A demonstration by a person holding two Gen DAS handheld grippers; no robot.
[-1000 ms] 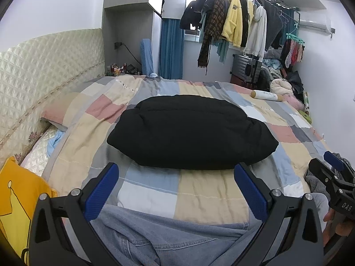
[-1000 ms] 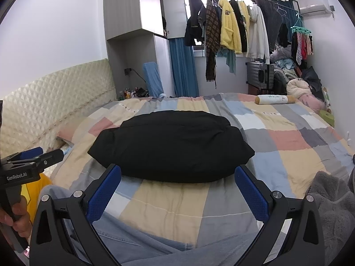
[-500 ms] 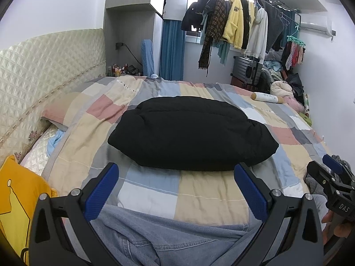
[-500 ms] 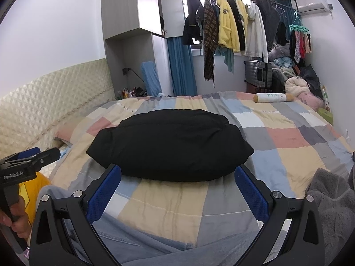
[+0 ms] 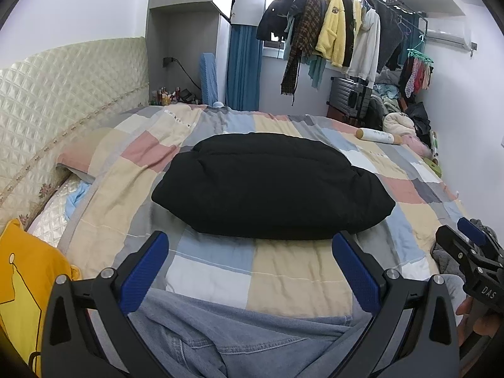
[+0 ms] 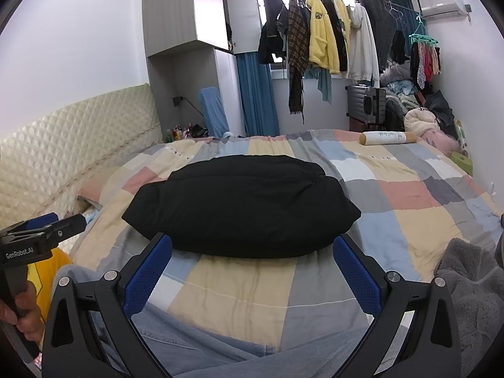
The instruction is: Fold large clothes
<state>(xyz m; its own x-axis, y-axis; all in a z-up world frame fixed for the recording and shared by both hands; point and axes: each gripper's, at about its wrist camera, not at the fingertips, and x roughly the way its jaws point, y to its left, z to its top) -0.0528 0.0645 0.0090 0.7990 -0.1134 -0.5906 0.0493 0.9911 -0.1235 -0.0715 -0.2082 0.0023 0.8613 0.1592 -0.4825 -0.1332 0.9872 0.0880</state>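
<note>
Lying folded into a puffy, rounded bundle, the black jacket (image 5: 271,186) sits at the centre of the checked quilt (image 5: 283,280) on the bed. Nothing touches it.

Left gripper (image 5: 250,264): held low over the near edge of the quilt, jaws spread wide, nothing between the blue pads (image 5: 143,269). The jacket is at 12 o'clock from it, beyond the fingertips and apart from them. Denim cloth (image 5: 239,334) shows beneath the gripper at 6 o'clock.

Right gripper (image 6: 252,266): same posture, jaws wide apart and empty, blue pads (image 6: 356,277) either side of the jacket's near edge as seen from this camera, not in contact.

In the left view the right gripper appears at 4 o'clock, with part of a hand on its handle. In the right view the left gripper shows at 9 o'clock, a hand (image 6: 23,323) gripping its handle.

A yellow cloth (image 5: 23,286) lies at 8 o'clock in the left view. Grey fleece (image 6: 472,299) at 4 o'clock in the right view. A cream roll pillow (image 6: 389,137) lies on the far side of the quilt at 1 o'clock. Quilted headboard (image 5: 63,94) at 10 o'clock. Hanging clothes (image 6: 324,41) on a rail at 12 o'clock.
</note>
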